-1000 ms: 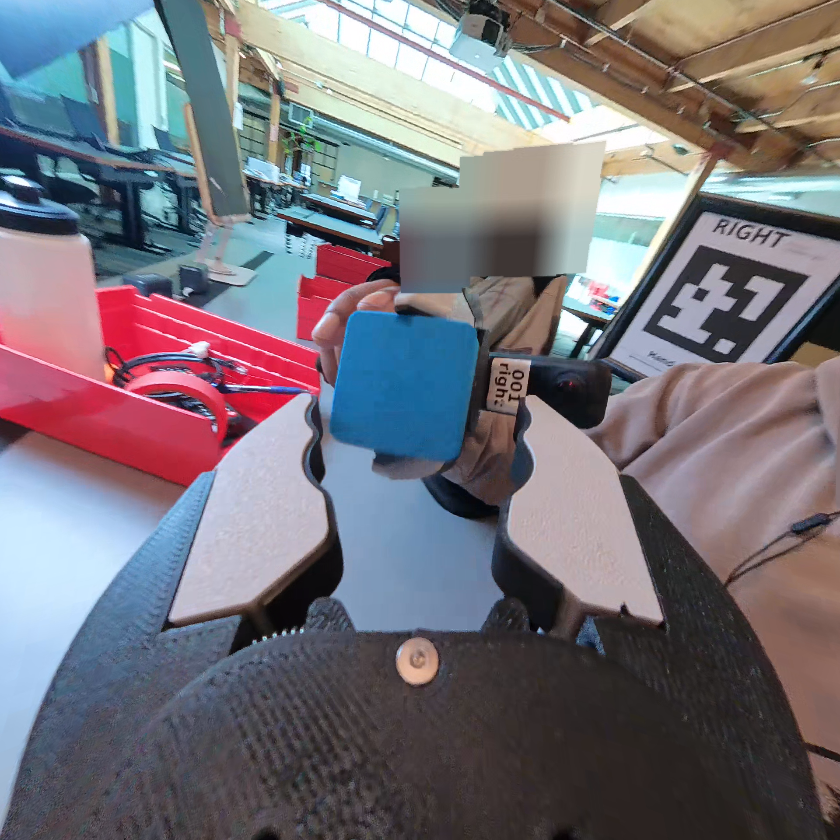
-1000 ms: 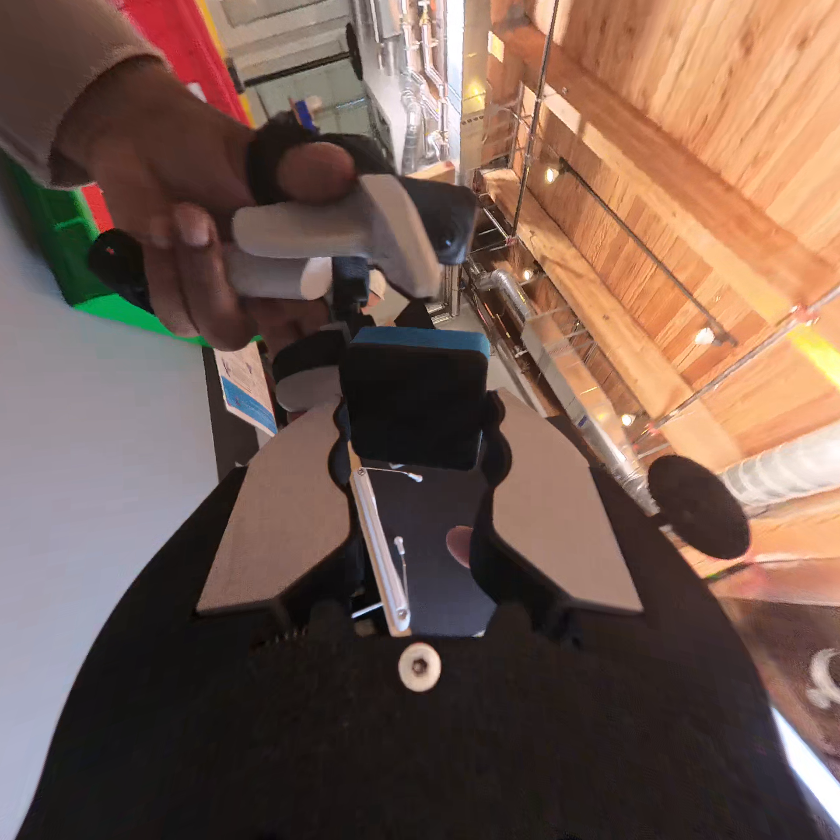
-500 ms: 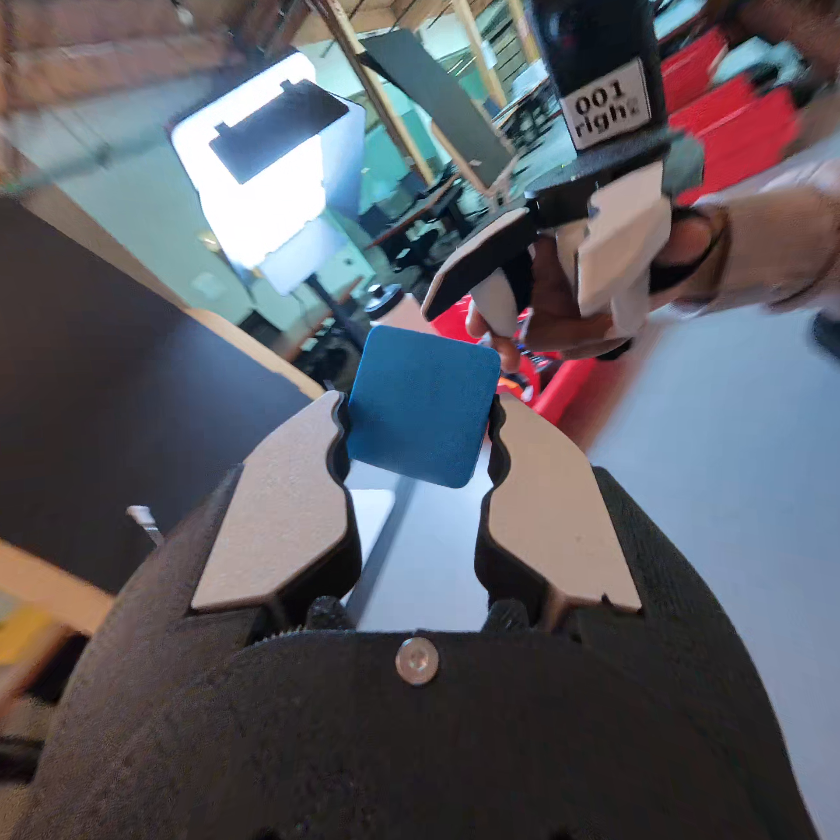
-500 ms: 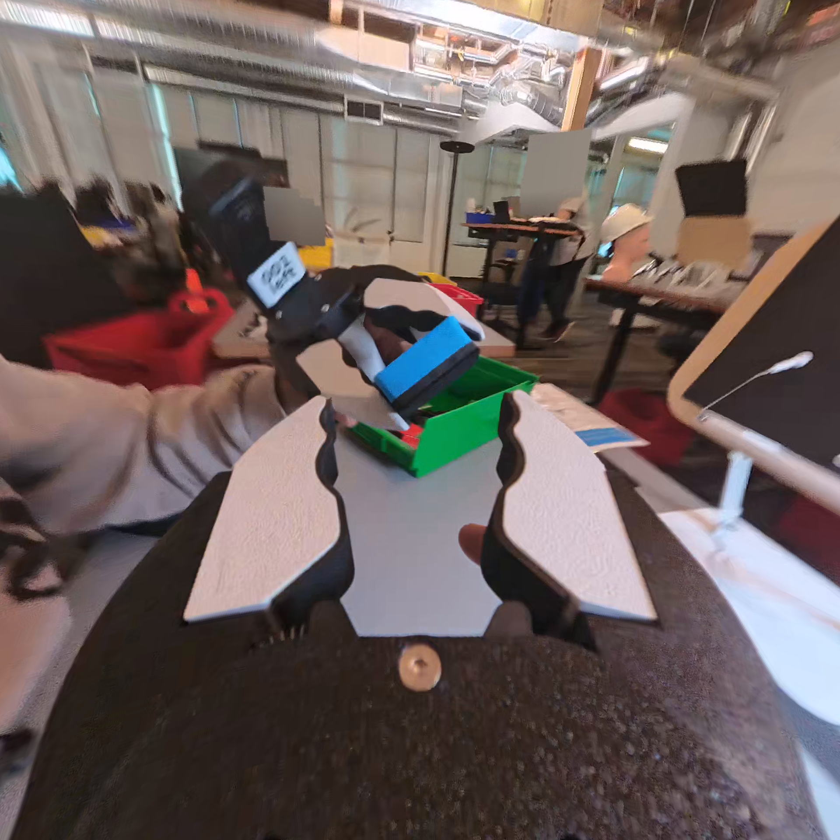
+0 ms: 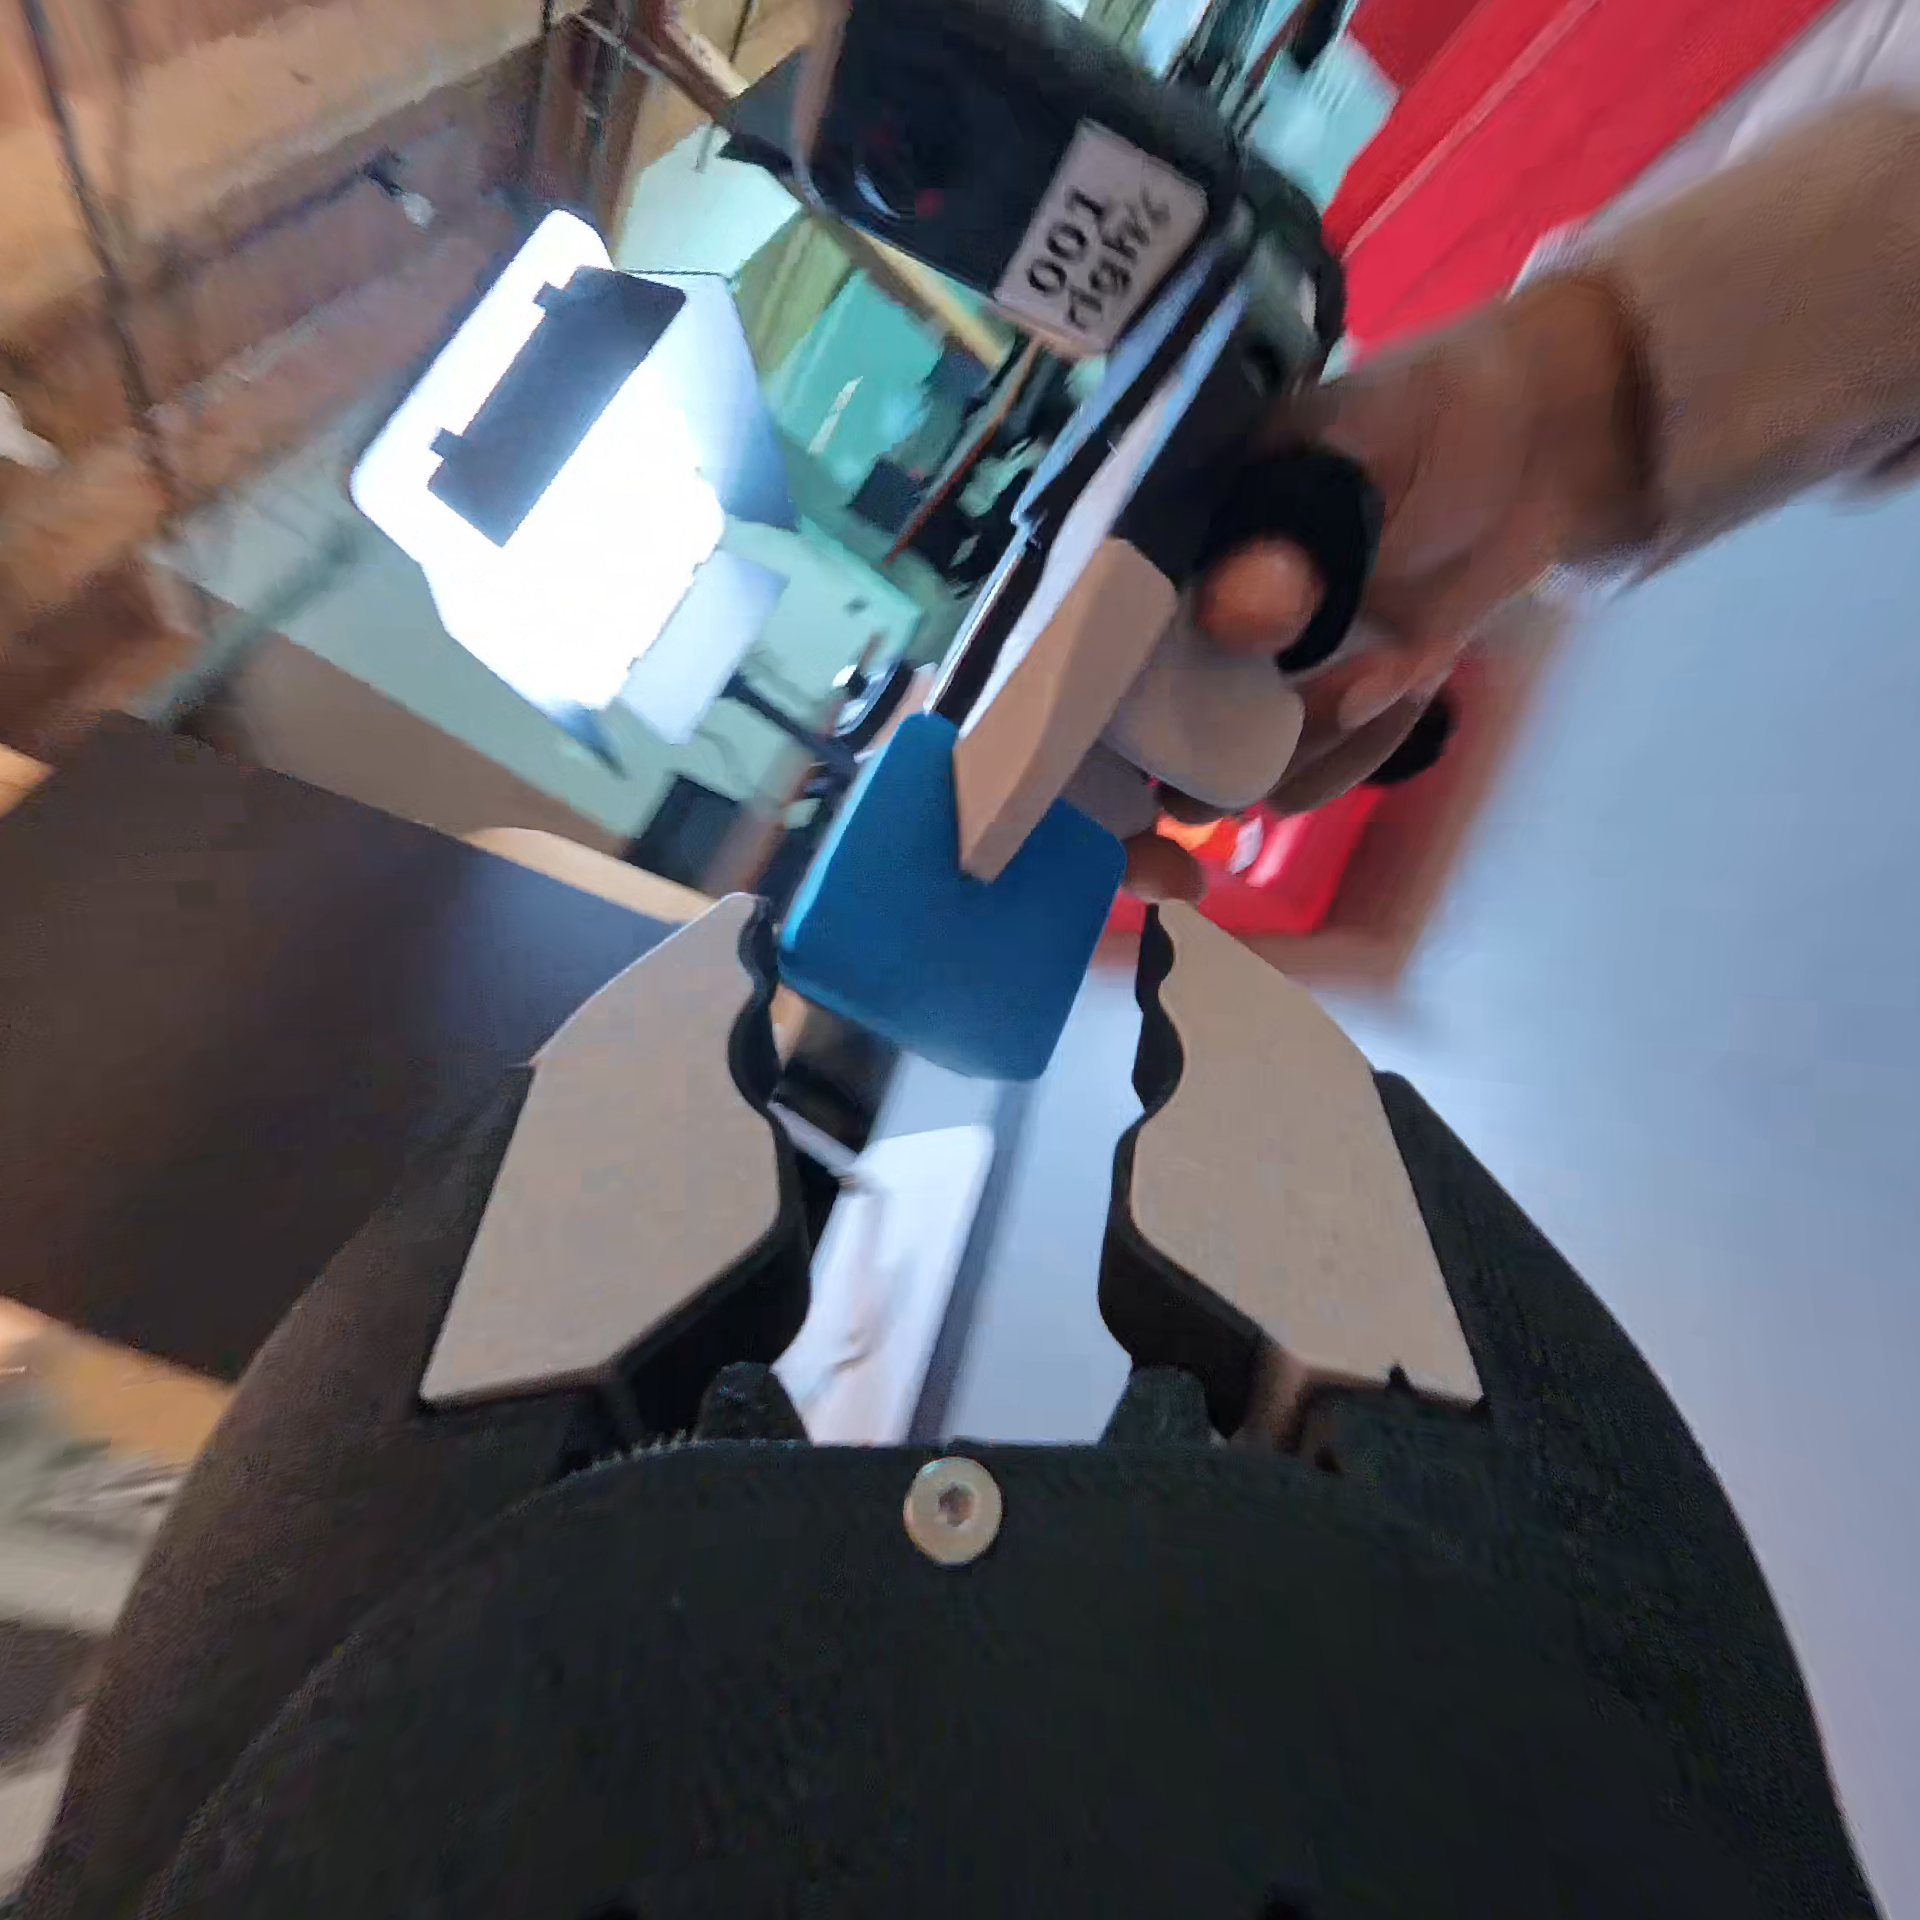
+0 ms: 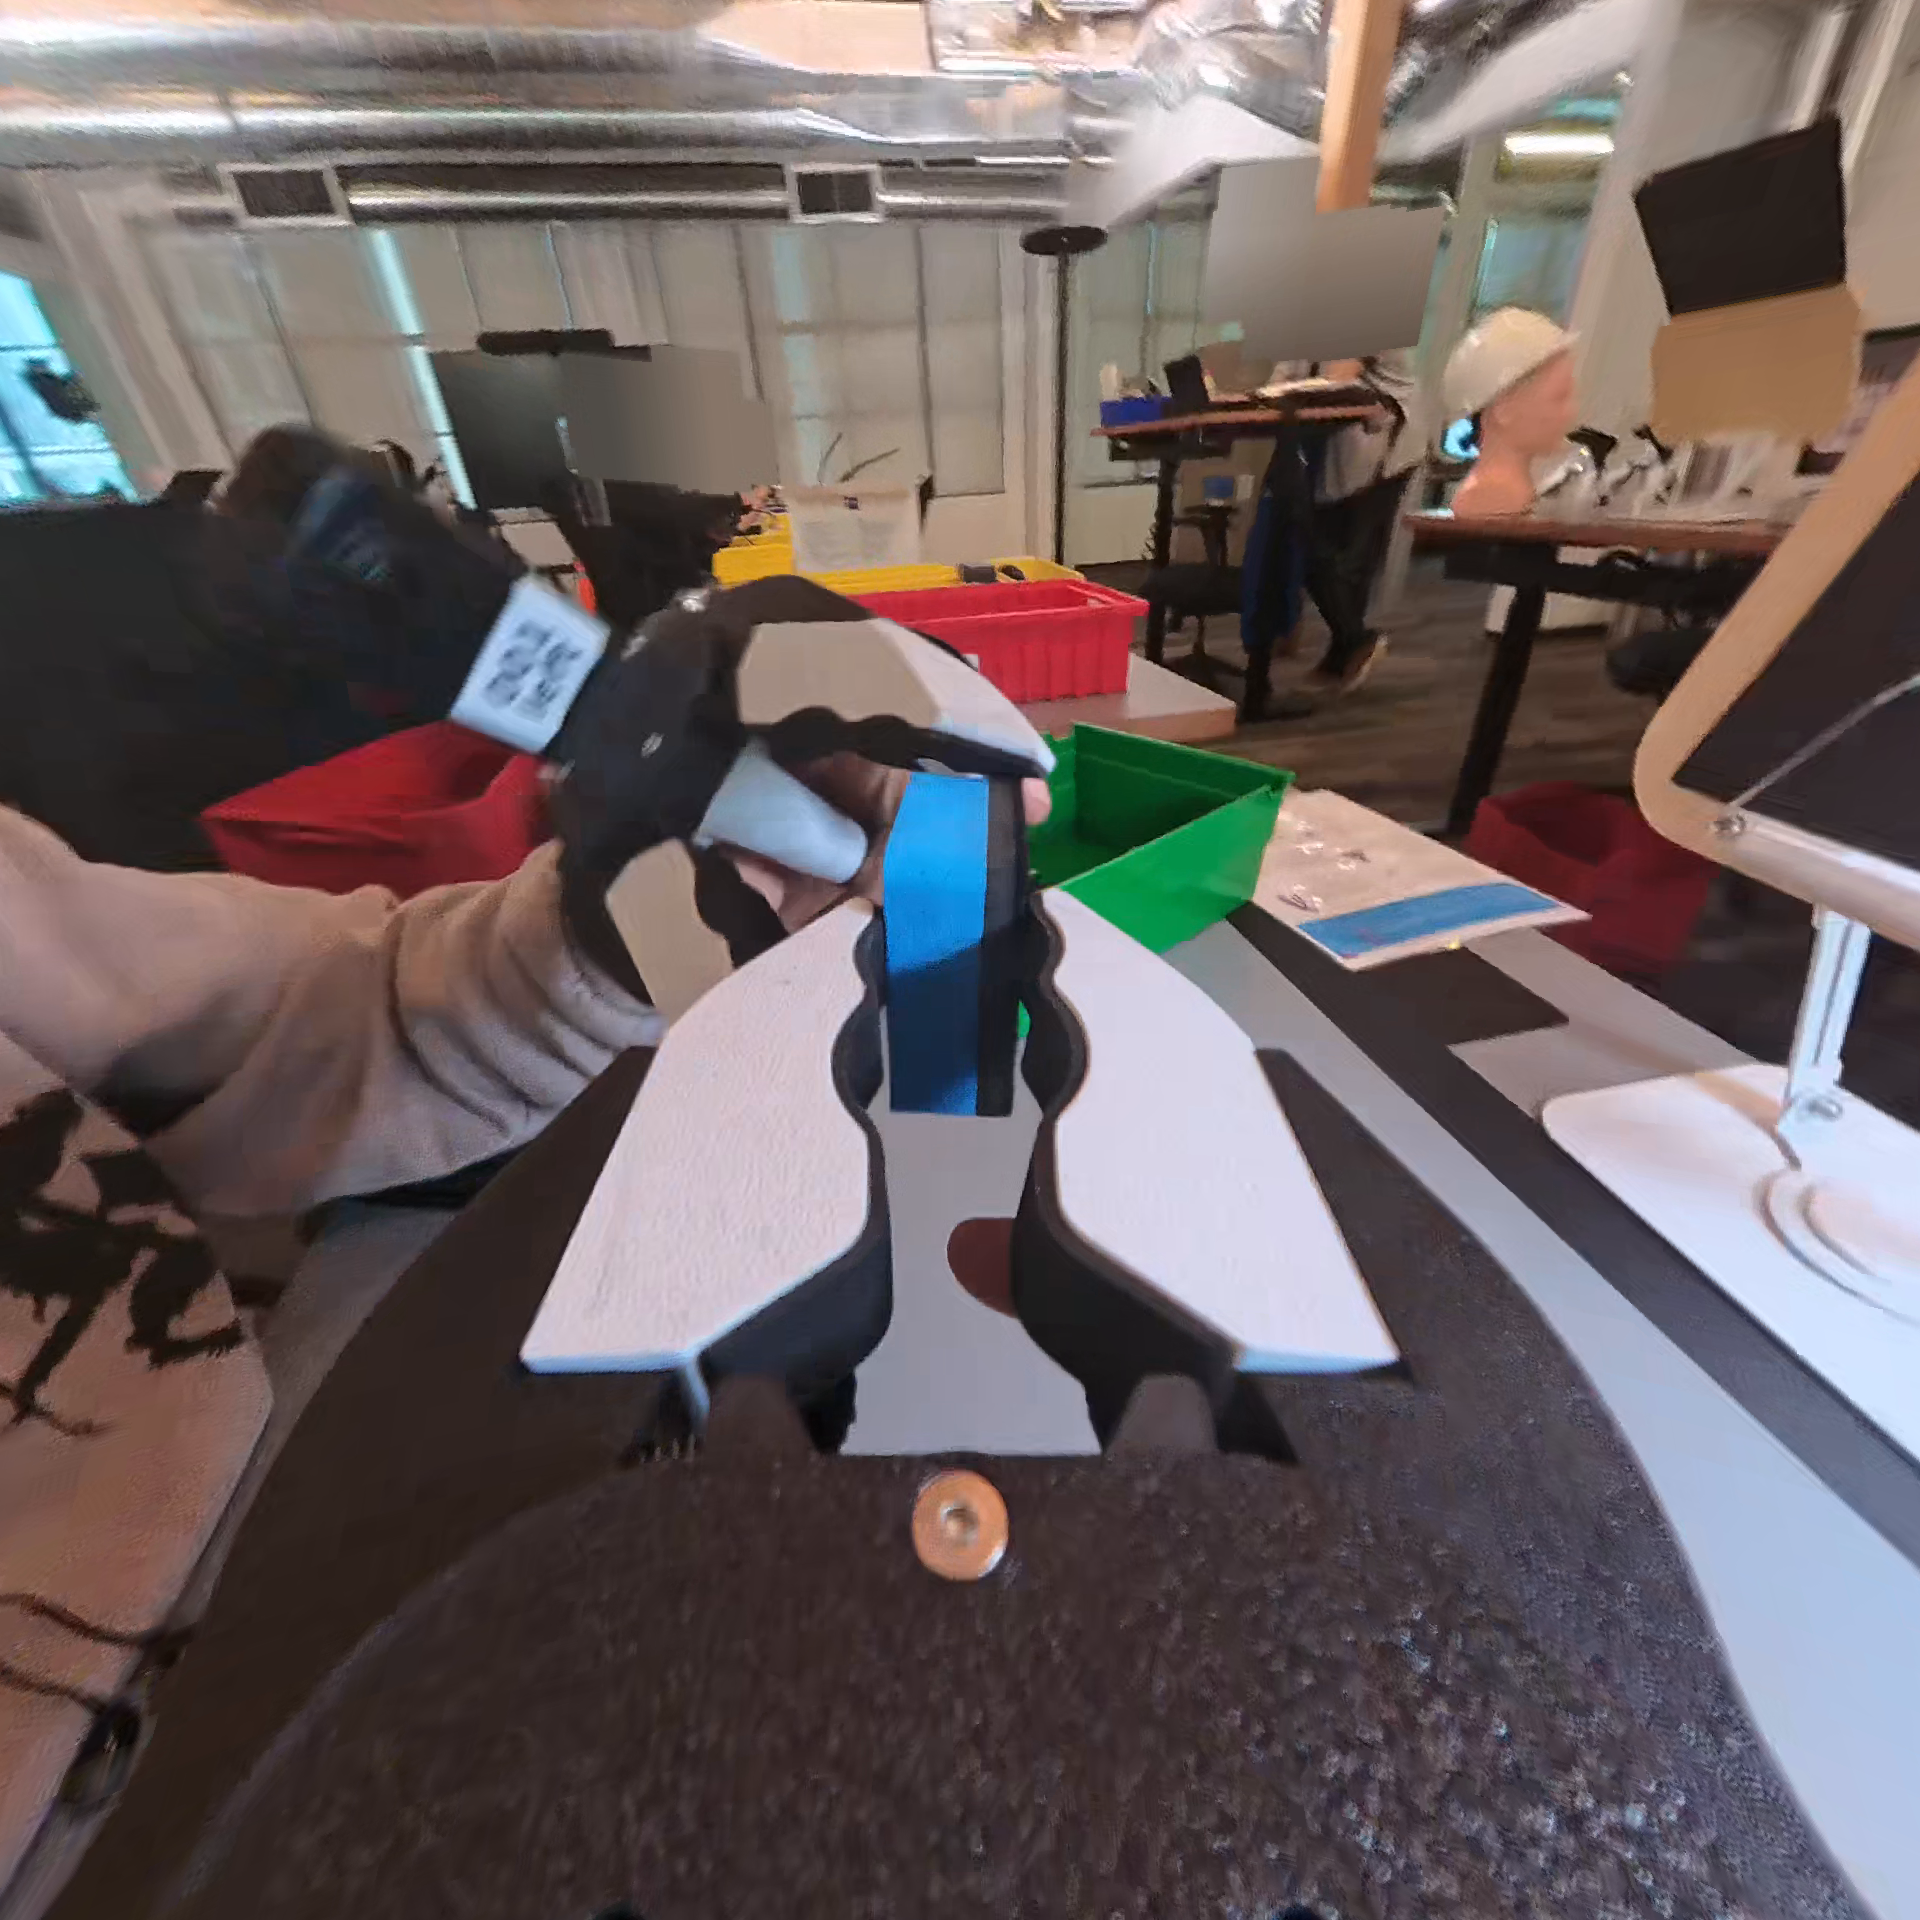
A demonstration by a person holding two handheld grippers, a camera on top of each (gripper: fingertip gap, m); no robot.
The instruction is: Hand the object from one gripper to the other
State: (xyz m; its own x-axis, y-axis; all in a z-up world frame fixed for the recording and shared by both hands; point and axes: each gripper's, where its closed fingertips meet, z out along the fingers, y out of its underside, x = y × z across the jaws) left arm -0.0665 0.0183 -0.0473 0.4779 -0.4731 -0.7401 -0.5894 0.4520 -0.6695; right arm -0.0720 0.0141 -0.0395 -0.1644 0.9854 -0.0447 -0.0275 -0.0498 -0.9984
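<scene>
The object is a flat square block, blue on one face (image 5: 925,966) and black on the other. In the right wrist view it stands edge-on (image 6: 935,935). My right gripper (image 6: 951,909) is shut on its two flat faces. In the left wrist view the right gripper (image 5: 982,852) comes in from above, with one finger lying over the blue face. My left gripper (image 5: 951,920) is slightly open around the block's side edges. Its left finger touches the block, and a narrow gap shows at its right finger. One of the left gripper's fingers (image 6: 883,686) shows above the block.
A green bin (image 6: 1174,831) stands on the grey table (image 6: 1662,1558) just behind the block. Red bins (image 6: 1018,634) stand farther back and at the left (image 6: 364,800). A white stand base (image 6: 1714,1174) with a dark board is at the right. A person's sleeve (image 6: 312,997) crosses the left. Both grippers' tips are close together, under 4 cm apart.
One second ago the right gripper held the block. Half a second ago the left held it and the right was open. Now the right has closed on it and the left's fingers have widened.
</scene>
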